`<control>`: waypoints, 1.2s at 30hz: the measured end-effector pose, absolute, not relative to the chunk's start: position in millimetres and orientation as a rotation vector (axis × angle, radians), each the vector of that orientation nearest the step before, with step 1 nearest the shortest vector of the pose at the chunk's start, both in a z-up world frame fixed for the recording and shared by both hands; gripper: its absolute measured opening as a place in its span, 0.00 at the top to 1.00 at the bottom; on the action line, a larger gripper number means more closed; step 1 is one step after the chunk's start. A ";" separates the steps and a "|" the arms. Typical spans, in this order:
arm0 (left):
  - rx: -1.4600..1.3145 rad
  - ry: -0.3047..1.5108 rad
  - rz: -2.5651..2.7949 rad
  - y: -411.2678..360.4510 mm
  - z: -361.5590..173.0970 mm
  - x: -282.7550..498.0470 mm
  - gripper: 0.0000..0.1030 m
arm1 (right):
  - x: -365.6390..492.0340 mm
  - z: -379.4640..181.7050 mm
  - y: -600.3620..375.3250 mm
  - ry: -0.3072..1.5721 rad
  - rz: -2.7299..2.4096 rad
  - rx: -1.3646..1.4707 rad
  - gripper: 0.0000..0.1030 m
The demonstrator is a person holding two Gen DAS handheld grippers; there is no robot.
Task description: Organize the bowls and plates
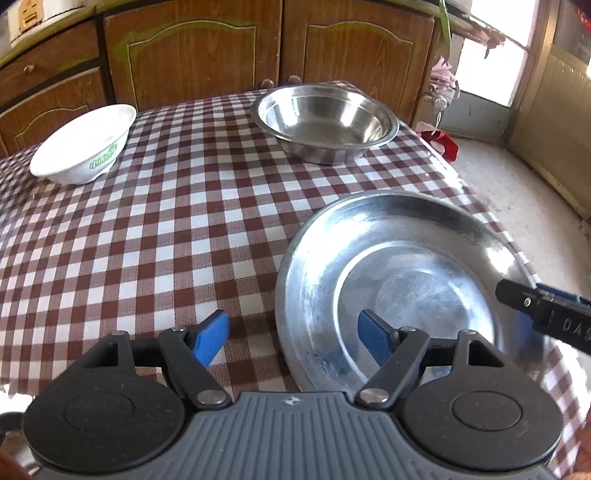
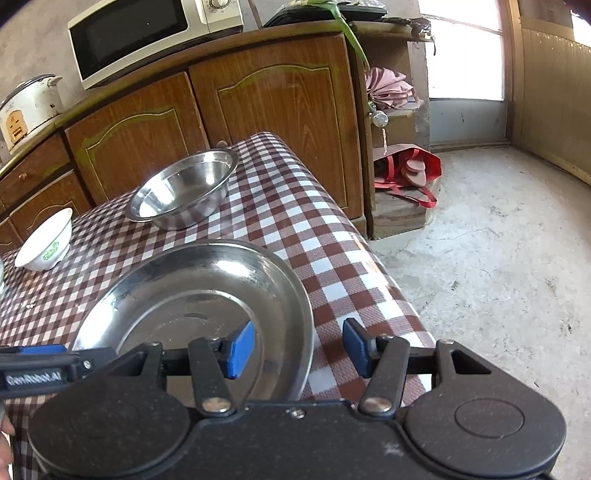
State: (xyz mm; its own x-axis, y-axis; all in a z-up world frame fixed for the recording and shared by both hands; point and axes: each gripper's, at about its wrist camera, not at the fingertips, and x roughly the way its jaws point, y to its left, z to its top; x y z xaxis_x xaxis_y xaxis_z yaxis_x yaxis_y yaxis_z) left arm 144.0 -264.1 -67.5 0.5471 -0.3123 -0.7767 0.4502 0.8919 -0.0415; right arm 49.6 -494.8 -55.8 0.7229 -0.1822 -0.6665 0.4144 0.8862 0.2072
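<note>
A wide, shallow steel plate [image 1: 406,258] [image 2: 192,295] lies on the checked table near its front right corner. My left gripper [image 1: 293,338] stands open astride the plate's left rim, one blue pad over the plate and one over the cloth. My right gripper [image 2: 298,349] is open too and straddles the plate's right rim without pressing on it. Each view shows a black finger [image 1: 543,310] [image 2: 40,369] of the other gripper at the frame's edge. A deep steel bowl [image 1: 325,122] [image 2: 184,188] sits at the far right. A white bowl [image 1: 85,144] [image 2: 46,240] with green lettering sits at the far left.
The table [image 1: 166,221] [image 2: 325,236] ends just right of the plate, above a concrete floor [image 2: 480,258]. Wooden cabinets [image 1: 192,55] stand right behind it, with a microwave [image 2: 147,33] and a rice cooker [image 2: 29,107] on top. A red bag [image 2: 406,170] lies by the cabinet's end.
</note>
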 end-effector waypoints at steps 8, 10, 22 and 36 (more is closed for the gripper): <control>0.146 0.860 -0.486 -266.5 -70.2 149.5 0.50 | 60.9 -61.7 -494.5 0.679 -0.306 0.383 0.61; 0.154 0.854 -0.507 -267.8 -69.7 147.1 0.57 | 60.9 -61.3 -491.9 0.677 -0.313 0.375 0.66; 0.126 0.826 -0.526 -260.8 -50.8 138.8 0.66 | 40.8 -42.5 -488.3 0.614 -0.336 0.386 0.71; 0.150 0.759 -0.533 -249.5 -13.7 107.4 0.66 | 2.9 2.3 -472.3 0.541 -0.336 0.340 0.71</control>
